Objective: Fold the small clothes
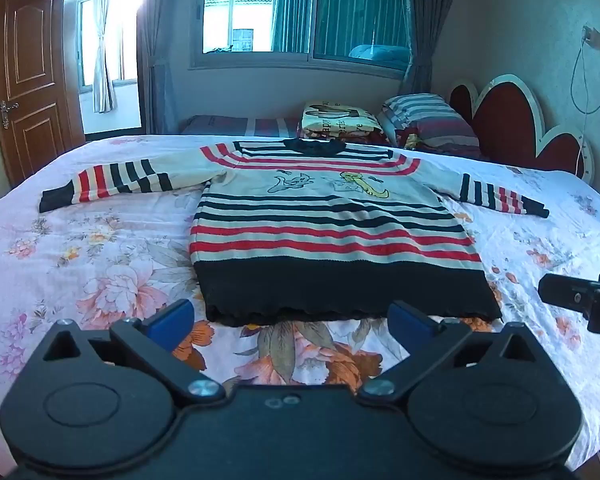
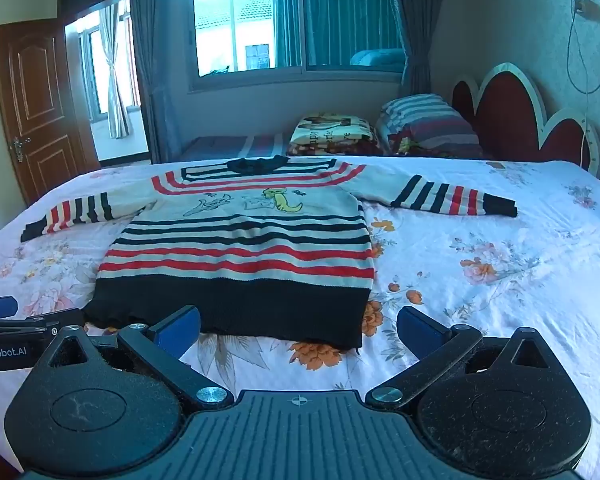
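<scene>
- Black plastic linkages with blue pads make up the left gripper (image 1: 290, 320), which hovers low over the near edge of the bed with its jaws spread wide and nothing between them.
- The right gripper (image 2: 298, 326) sits just beside it at the same height, likewise spread apart and empty, its tips close to the sweater's hem but not touching.
- Both point forward along the bed toward the garment, level and side by side.
- The floral-print pink and white bedsheet (image 1: 100, 248) lies flat under everything.
- A small knitted sweater with red, black and cream stripes and a cartoon print (image 1: 324, 220) is spread face up in the middle of the bed, hem nearest, both sleeves stretched out sideways.
- It looks soft, light and limp; the knit should grip the pads well but will sag and stretch if lifted by one point.
- Sleeve cuffs or the thick black hem corners seem the best places to pinch.
- Beyond, striped pillows (image 1: 428, 120) rest against a red scalloped headboard (image 1: 512, 116).
</scene>
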`<act>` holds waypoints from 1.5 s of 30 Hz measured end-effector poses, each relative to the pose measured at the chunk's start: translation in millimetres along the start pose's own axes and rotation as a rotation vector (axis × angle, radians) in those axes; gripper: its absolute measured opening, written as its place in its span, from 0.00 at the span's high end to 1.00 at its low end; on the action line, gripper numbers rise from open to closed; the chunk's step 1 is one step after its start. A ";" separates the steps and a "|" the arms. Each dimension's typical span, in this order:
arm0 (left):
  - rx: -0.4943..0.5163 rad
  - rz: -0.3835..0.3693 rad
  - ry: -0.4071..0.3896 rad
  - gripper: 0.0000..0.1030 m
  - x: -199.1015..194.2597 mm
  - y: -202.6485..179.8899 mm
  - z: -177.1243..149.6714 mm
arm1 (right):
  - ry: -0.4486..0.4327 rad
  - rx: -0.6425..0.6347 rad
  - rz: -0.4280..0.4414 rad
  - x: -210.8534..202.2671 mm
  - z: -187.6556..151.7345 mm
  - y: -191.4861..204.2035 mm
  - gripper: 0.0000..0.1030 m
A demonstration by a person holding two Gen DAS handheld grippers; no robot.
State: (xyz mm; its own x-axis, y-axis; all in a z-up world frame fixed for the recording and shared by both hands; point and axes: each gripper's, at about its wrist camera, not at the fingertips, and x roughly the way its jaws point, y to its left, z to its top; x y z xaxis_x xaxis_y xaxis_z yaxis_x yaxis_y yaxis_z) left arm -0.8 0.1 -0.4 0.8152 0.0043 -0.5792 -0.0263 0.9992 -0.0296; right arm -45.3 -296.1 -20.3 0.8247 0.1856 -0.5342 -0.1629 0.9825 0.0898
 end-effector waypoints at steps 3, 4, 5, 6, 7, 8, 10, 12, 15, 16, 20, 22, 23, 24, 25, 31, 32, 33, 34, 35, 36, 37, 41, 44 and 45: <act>-0.003 0.007 0.007 0.00 -1.1 1.6 -1.7 | 0.001 0.001 0.002 -0.7 -0.1 -0.5 0.00; -0.004 0.008 0.009 0.00 -1.9 2.3 -2.3 | 0.000 0.000 0.003 -0.9 -0.1 -0.5 0.00; -0.006 0.010 0.011 0.00 -2.9 3.0 -3.0 | -0.001 -0.002 0.003 -1.0 0.0 -0.4 0.00; -0.006 0.013 0.011 0.00 -4.3 3.5 -0.5 | -0.002 -0.002 0.004 -1.1 0.1 -0.4 0.00; -0.007 0.012 0.012 0.00 -5.6 4.0 -0.8 | -0.002 -0.002 0.005 -1.4 -0.5 -0.3 0.00; -0.008 0.013 0.014 0.00 -7.2 4.3 -1.2 | -0.002 -0.002 0.006 -0.3 -0.1 1.5 0.00; -0.005 0.014 0.026 0.00 -6.2 4.9 3.1 | -0.001 -0.001 0.004 -0.3 0.6 1.9 0.00; -0.004 0.017 0.023 0.00 -2.1 2.4 -1.7 | -0.003 -0.001 0.006 -1.7 -1.1 0.7 0.00; -0.006 0.016 0.026 0.00 -3.5 3.4 -2.6 | -0.002 -0.001 0.003 -1.1 -0.1 0.7 0.00; -0.005 0.016 0.026 0.00 -4.0 3.8 -3.0 | -0.002 0.000 0.004 -0.8 0.1 0.3 0.00; -0.004 0.020 0.029 0.00 -1.1 -0.5 -3.6 | -0.002 0.000 0.006 -0.2 0.3 -0.2 0.00; -0.004 0.020 0.030 0.00 -1.3 -0.2 -3.7 | -0.004 -0.001 0.005 -3.0 0.5 0.5 0.00; -0.004 0.020 0.030 0.00 -1.3 -0.3 -3.6 | -0.003 0.000 0.006 -3.0 0.6 0.3 0.00; -0.004 0.019 0.029 0.00 -1.3 -0.3 -3.7 | -0.003 0.001 0.006 -2.6 0.9 -0.6 0.00; -0.004 0.020 0.029 0.00 -1.2 -0.6 -3.6 | -0.003 0.002 0.006 -2.0 1.0 -1.0 0.00; -0.001 0.022 0.033 0.00 -0.5 -1.7 -3.9 | -0.003 0.006 0.004 -2.0 2.0 -2.0 0.00; 0.000 0.025 0.032 0.00 -0.5 -1.8 -4.1 | -0.003 0.008 0.003 -2.0 2.1 -2.2 0.00; 0.002 0.027 0.032 0.00 -0.4 -2.2 -4.1 | -0.004 0.009 0.003 -1.8 2.0 -2.2 0.00; 0.004 0.028 0.033 0.00 -0.2 -2.5 -4.4 | -0.004 0.008 0.003 -1.8 1.9 -2.1 0.00; 0.003 0.029 0.033 0.00 -0.1 -2.6 -4.6 | -0.003 0.009 0.003 -1.7 1.9 -2.1 0.00; 0.003 0.030 0.033 0.00 0.2 -2.6 -4.8 | -0.003 0.009 0.004 -1.6 1.7 -2.1 0.00; 0.004 0.029 0.034 0.00 1.1 -2.5 -3.5 | -0.004 0.008 0.004 -1.5 1.6 -2.0 0.00; 0.004 0.025 0.036 0.00 1.3 -1.6 -3.7 | -0.002 0.009 0.004 -1.8 1.8 -1.2 0.00; 0.004 0.025 0.036 0.00 1.6 -1.1 -3.8 | 0.000 0.007 0.005 -1.9 2.5 -0.4 0.00; 0.004 0.025 0.036 0.00 1.6 -1.2 -3.8 | -0.001 0.005 0.004 -0.3 1.1 1.1 0.00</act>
State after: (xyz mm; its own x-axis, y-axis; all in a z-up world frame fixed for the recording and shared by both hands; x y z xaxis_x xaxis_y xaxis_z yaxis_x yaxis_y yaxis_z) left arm -1.7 -1.2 -4.4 0.7932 0.0281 -0.6083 -0.0445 0.9989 -0.0118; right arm -45.1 -295.1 -19.1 0.8245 0.1895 -0.5332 -0.1636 0.9818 0.0961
